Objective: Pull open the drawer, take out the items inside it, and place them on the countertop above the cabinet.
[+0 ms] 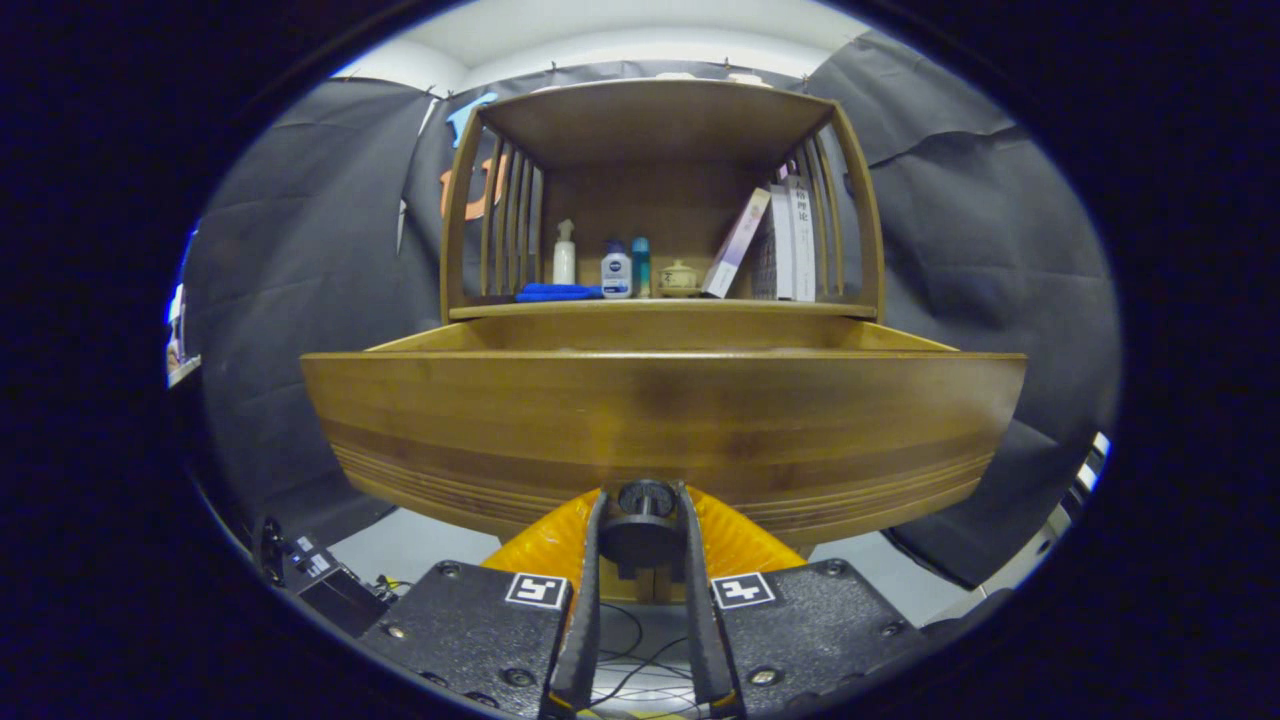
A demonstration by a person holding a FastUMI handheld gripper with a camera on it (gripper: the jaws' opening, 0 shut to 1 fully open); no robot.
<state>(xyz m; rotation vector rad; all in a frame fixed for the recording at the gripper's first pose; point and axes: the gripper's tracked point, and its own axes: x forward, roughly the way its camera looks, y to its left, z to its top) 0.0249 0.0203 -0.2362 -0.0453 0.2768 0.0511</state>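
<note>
Drawer (660, 420) stands pulled out toward us from under the shelf (660, 308), its wide wooden front close ahead and its top edge hiding whatever lies inside. Our gripper (641, 520) has its fingers narrowed onto the dark round knob (643, 500) at the bottom middle of that front, one finger pressing each side, so we judge the pulling step about done and the items not yet touched. What could go wrong from here, in our view: a further pull might bring the drawer off its runners and tip it, since we cannot see how much of it is left inside the cabinet; and letting go unevenly could twist the knob or nudge the drawer back in. Reaching in will also mean lifting over the tall front, which could catch the fingers. On the shelf above stand a white spray bottle (564, 254), a small white bottle (616, 273), a teal tube (640, 266), a little lidded pot (679, 279), a blue cloth (556, 292) and some leaning books (775, 243), so free room there is mostly at the front edge. Cables and a dark box (330, 585) lie on the floor below.
</note>
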